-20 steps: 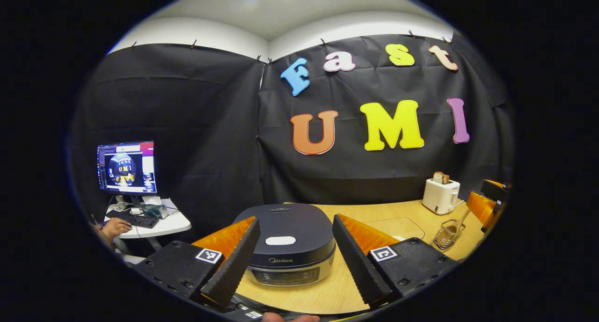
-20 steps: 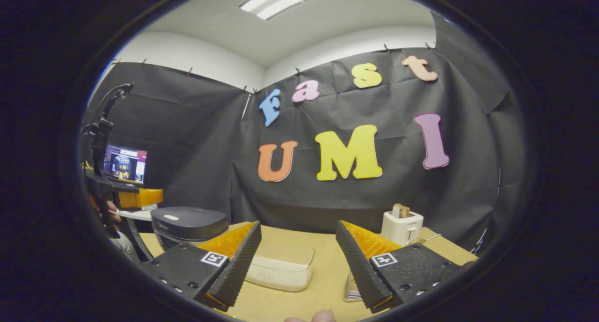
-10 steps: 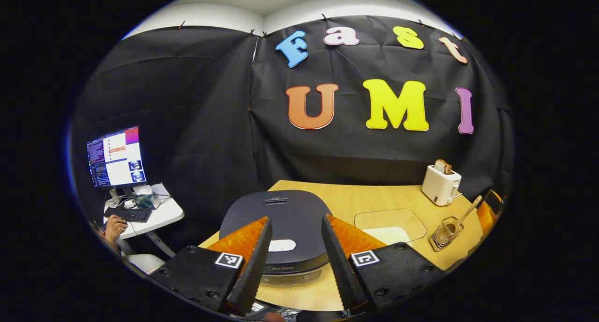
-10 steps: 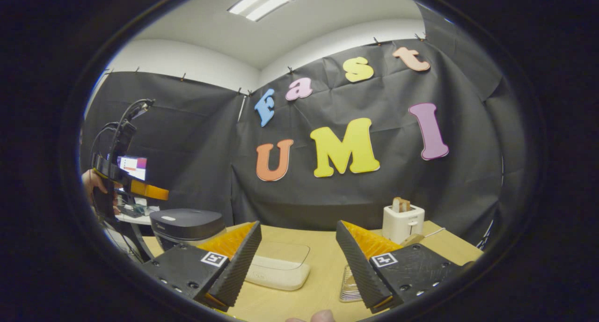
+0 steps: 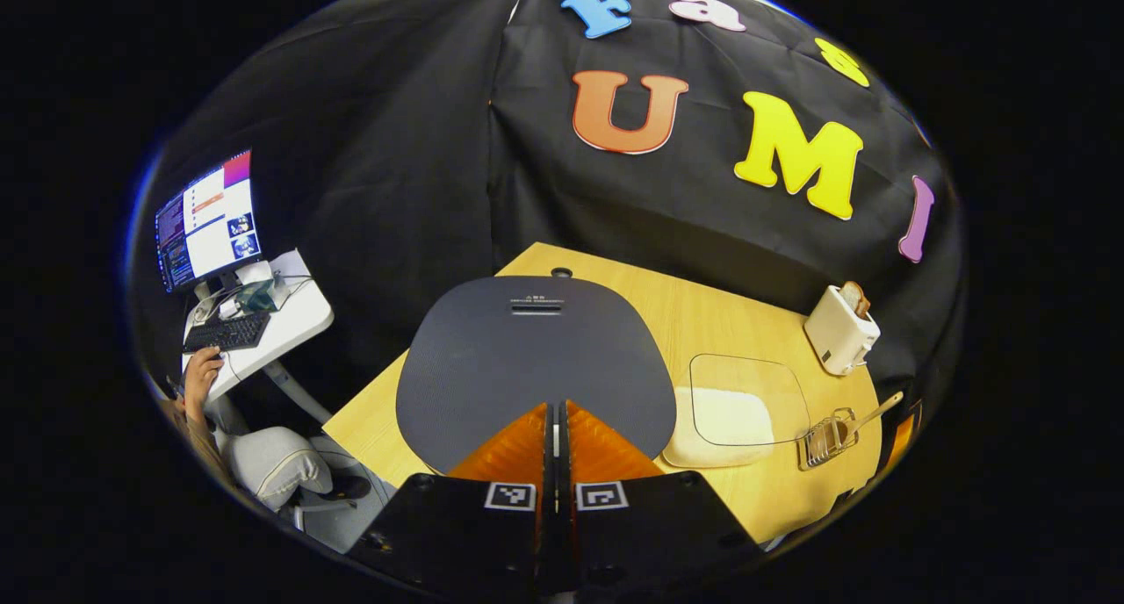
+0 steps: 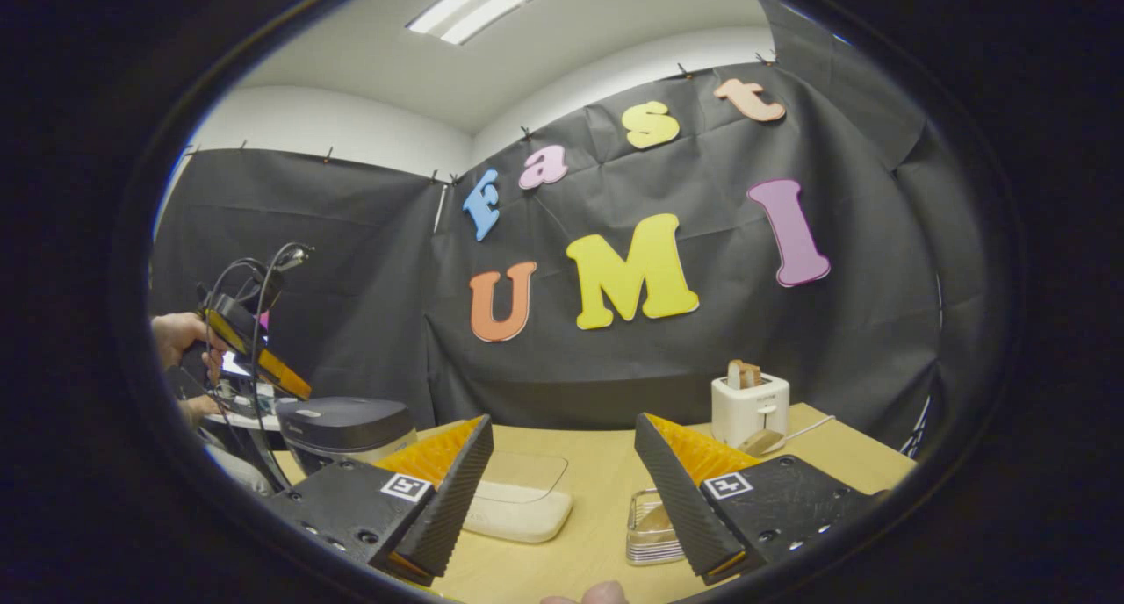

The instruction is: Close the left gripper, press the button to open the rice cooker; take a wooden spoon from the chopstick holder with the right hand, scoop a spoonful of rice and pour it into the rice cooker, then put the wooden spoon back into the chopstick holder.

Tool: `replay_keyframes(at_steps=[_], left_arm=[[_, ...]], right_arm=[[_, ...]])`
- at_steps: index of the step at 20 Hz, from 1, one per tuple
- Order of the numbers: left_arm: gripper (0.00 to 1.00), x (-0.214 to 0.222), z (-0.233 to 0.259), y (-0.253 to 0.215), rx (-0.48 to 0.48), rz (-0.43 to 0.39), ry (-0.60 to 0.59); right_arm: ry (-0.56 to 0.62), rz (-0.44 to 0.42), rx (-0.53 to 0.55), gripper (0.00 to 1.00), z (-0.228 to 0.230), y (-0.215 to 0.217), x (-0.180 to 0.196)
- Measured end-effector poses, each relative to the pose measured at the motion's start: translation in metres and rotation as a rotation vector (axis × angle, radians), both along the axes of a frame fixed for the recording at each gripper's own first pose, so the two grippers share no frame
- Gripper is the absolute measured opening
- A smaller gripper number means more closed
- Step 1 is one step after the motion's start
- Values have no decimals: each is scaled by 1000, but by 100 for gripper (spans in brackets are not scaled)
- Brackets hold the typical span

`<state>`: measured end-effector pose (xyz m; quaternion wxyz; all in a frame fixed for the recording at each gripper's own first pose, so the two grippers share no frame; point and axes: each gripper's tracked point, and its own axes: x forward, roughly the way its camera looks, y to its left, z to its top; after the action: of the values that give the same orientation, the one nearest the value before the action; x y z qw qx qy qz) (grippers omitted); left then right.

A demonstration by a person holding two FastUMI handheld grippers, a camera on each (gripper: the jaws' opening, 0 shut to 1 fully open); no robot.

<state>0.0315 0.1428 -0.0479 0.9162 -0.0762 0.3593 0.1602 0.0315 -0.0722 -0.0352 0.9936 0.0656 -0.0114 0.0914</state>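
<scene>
The dark rice cooker (image 5: pixel 527 349) sits closed on the wooden table (image 5: pixel 702 314). My left gripper (image 5: pixel 555 406) is shut, its fingers pressed together with nothing between them, pointing down over the lid's front edge and hiding the button. The right gripper view shows the rice cooker (image 6: pixel 351 420) at the left, with the left gripper (image 6: pixel 259 363) tilted down above it, held in a hand (image 6: pixel 176 334). My right gripper (image 6: pixel 562 428) is open and holds nothing, just above the table. The wire chopstick holder (image 5: pixel 824 437) holds the wooden spoon (image 5: pixel 871 411). The chopstick holder (image 6: pixel 652 534) lies by my right finger.
A flat rice container with a clear lid (image 5: pixel 738 406) lies between cooker and holder, and the rice container (image 6: pixel 518 509) is also ahead of my right gripper. A white toaster (image 5: pixel 840 327) stands at the table's far right. Off the table to the left are a desk with monitor (image 5: pixel 206 222) and a person's hand (image 5: pixel 200 371).
My left gripper has shut from wide open and pitched down over the rice cooker's lid. My right gripper stays open and has barely moved.
</scene>
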Motion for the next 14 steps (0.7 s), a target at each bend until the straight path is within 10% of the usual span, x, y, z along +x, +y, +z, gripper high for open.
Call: replay_keyframes(at_steps=[7, 14], left_arm=[[3, -11, -27, 6, -12, 27, 96], [3, 6, 11, 2, 18, 24, -103]], right_arm=[[51, 31, 35, 92, -23, 6, 4], [3, -17, 17, 96, -4, -7, -8]])
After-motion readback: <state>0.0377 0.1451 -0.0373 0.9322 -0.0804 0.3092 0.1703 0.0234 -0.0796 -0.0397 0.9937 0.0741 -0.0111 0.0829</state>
